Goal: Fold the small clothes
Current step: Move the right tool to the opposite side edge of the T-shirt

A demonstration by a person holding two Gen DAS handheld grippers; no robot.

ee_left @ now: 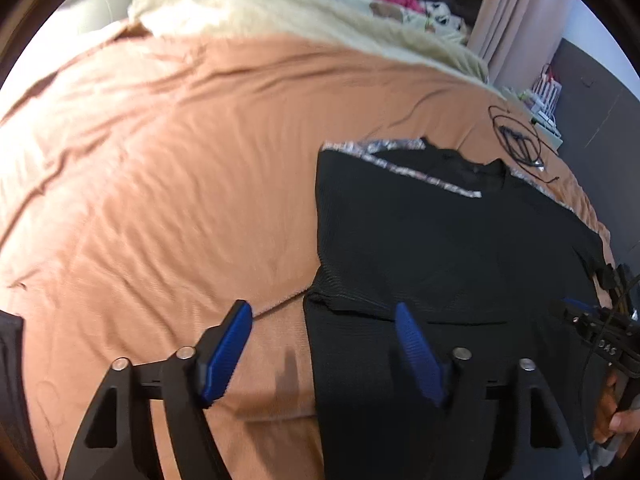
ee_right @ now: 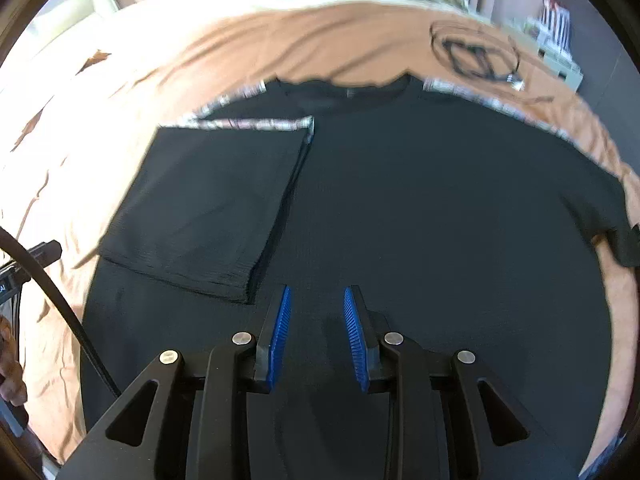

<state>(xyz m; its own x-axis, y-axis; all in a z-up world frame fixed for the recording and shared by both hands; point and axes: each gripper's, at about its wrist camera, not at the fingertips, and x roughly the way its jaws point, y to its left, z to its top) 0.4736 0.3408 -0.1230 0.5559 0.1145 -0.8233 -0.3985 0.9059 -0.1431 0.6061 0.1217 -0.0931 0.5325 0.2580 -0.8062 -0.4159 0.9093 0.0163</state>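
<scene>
a black t-shirt (ee_right: pixel 400 208) with patterned shoulder trim lies flat on a tan bedsheet (ee_left: pixel 160 160), its left sleeve folded inward across the chest. the left gripper (ee_left: pixel 324 344) hangs above the shirt's edge, fingers spread wide, holding nothing. the right gripper (ee_right: pixel 316 332) hovers over the shirt's middle, fingers slightly parted, empty.

A bed with a wrinkled tan sheet (ee_left: pixel 160 160). A black shirt (ee_right: pixel 400 208) lies flat near its right edge, one sleeve folded in. A cream blanket (ee_left: pixel 280 20) covers the far end; a coiled cable (ee_left: pixel 516 136) lies by the far right corner.
</scene>
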